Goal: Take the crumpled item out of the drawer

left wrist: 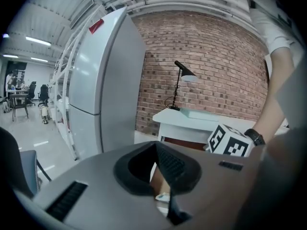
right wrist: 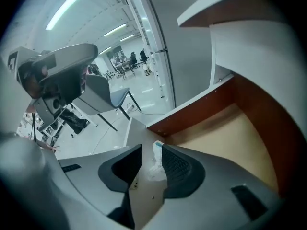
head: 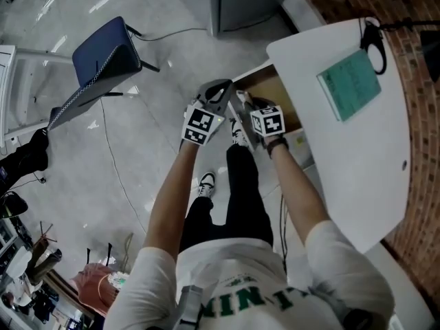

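With the right gripper (right wrist: 152, 148) open either side of it at the drawer (right wrist: 225, 128), the crumpled item (right wrist: 156, 166) looks light, soft and squashy, best pinched across its bunched middle.

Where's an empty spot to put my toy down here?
The desk is bare from the green book to its near edge. The drawer floor is bare beside the crumpled item. Crowded: the desk's far end, with book and lamp.
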Demonstrator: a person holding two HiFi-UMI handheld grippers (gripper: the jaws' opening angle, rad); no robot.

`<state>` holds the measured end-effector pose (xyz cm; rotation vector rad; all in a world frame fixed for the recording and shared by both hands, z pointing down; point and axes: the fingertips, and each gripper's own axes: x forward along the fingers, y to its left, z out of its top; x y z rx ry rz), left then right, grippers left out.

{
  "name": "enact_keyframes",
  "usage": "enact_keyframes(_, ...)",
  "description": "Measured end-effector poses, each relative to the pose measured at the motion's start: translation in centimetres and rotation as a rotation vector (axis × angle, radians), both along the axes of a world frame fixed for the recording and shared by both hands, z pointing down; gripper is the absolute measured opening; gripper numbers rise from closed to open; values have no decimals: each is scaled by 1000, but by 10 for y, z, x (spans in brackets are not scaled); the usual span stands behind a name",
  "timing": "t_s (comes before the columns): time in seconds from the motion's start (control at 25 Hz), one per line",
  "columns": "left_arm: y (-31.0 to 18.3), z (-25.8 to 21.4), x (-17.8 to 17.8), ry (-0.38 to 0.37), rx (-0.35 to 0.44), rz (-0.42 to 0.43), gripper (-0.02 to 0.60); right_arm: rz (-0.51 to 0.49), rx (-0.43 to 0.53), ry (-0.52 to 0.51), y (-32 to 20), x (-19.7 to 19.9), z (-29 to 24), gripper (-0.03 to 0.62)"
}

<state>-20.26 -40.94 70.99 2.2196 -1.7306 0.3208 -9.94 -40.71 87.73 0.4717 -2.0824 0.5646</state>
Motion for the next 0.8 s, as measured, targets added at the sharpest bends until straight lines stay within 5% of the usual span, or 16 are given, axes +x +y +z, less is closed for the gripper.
enact_keyframes(0.8, -8, 58, -18, 58, -32, -51, -9, 14, -104, 125, -12, -2, 107, 163)
